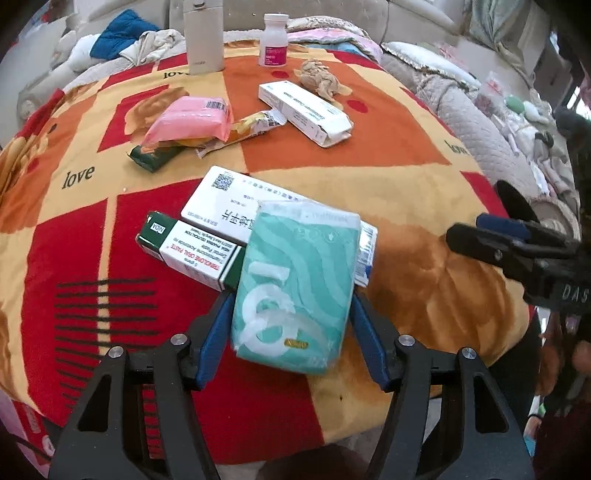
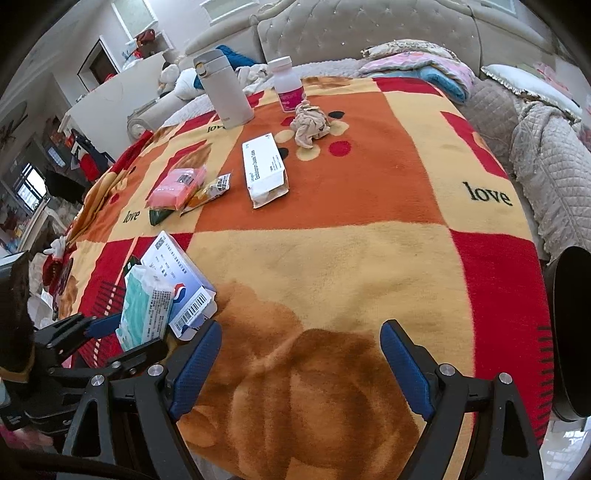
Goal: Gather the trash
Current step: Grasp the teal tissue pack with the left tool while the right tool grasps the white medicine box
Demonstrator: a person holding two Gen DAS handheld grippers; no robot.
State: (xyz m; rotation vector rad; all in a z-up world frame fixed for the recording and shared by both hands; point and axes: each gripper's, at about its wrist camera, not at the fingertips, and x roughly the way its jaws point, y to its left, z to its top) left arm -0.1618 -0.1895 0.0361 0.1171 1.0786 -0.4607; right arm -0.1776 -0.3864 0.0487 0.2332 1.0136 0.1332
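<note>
The left gripper (image 1: 291, 325) is clamping a teal tissue pack (image 1: 295, 288) between its blue pads, holding it tilted just over the near edge of the blanket (image 1: 332, 155), while the right gripper (image 2: 301, 365) is hovering with its fingers spread wide apart, gripping nothing. Under the pack a large white box (image 1: 229, 206) and a green-and-white carton (image 1: 192, 251) reading "ORAL PASTE" are lying side by side, touching. Farther on, a pink packet (image 1: 188, 122) is resting partly on a yellow wrapper (image 1: 251, 127), with a long white box (image 1: 306, 110) to the right — then a crumpled tissue (image 1: 319, 77), a pink-labelled bottle (image 1: 274, 40) and a white flask (image 1: 204, 37). The blanket is showing "love" in several squares; a tufted sofa (image 2: 369, 33) is standing behind.
</note>
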